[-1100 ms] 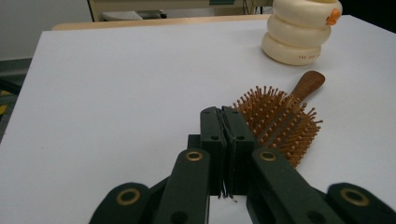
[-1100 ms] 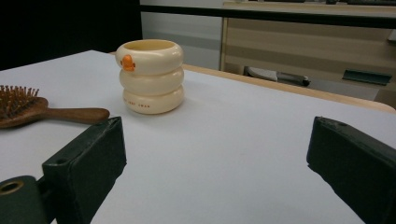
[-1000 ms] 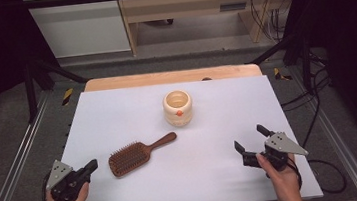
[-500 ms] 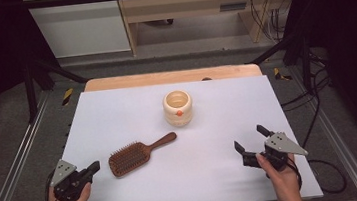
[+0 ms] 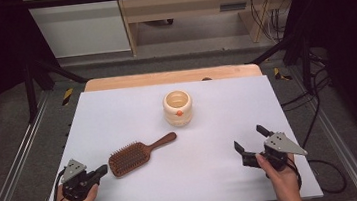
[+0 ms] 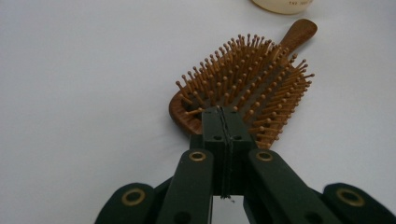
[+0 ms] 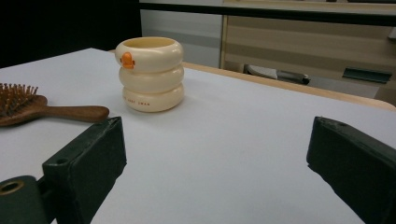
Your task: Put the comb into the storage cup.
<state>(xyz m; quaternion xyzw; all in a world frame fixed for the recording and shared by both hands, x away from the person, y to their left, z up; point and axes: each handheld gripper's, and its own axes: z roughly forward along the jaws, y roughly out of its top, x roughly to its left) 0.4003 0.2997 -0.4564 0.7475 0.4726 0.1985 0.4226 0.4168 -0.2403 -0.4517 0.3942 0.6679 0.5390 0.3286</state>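
The left gripper had its jaws pressed flat together with nothing between them, tips sitting just short of the rounded end of the hairbrush. My guess is it was parked there lined up on the brush head, ready to nudge or grab it. In the left gripper view the closed tips pointed straight at the brush's near edge, though I couldn't tell whether they actually touched it.

The right gripper was the opposite: jaws spread wide, holding nothing, resting near the table's right front corner, well apart from everything. It looked like it was just waiting its turn.

The brush lay bristles up on the white table, left of centre, dark brown wood with lighter round-tipped pins, handle angled away toward the cream cup. The cup was three stacked rings with a small orange mark, upright, mouth open.
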